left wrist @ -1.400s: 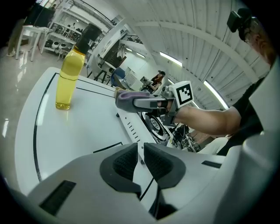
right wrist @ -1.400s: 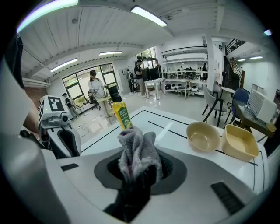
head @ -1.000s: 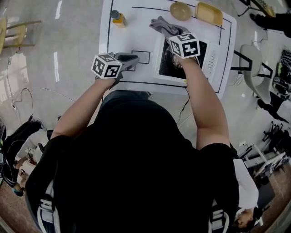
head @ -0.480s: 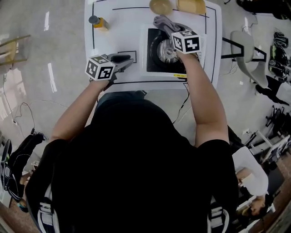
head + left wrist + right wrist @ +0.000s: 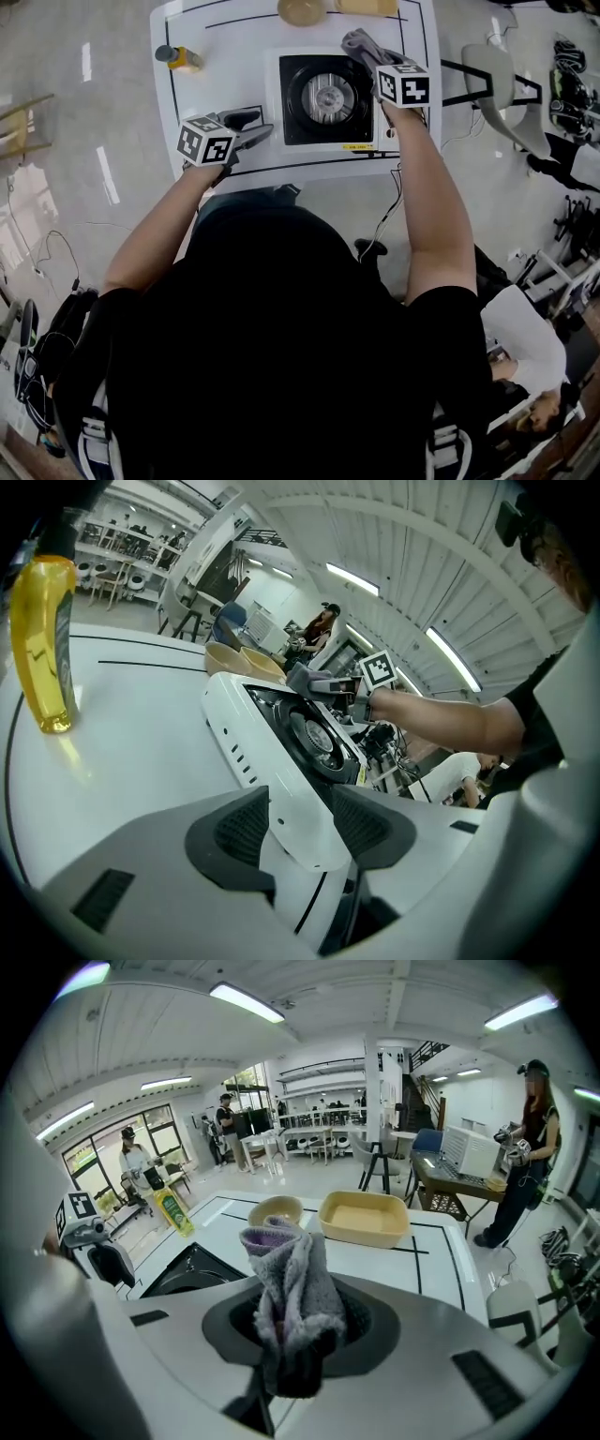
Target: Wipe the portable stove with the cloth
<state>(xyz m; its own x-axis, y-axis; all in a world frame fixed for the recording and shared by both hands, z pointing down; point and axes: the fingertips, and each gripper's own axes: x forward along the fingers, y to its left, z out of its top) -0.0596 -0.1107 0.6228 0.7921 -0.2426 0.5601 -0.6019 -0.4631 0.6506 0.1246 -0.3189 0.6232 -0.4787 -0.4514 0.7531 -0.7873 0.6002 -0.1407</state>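
The right gripper (image 5: 298, 1327) is clenched on the cloth (image 5: 292, 1274), which stands bunched between its jaws. From above, it hangs over the far right corner of the stove (image 5: 328, 97); I can't tell whether the cloth touches the top there. The left gripper (image 5: 302, 831) sits at the stove's near left corner on the table (image 5: 225, 56). Its 2 jaws have just been opening and stand apart. The white corner shows between the pads but is not pinched. I'd say the wiping is in hand, with the cloth at one end of a pass. Next, the cloth wants pressing down and dragging across the top. The left jaws could close on that corner to stop the stove sliding.
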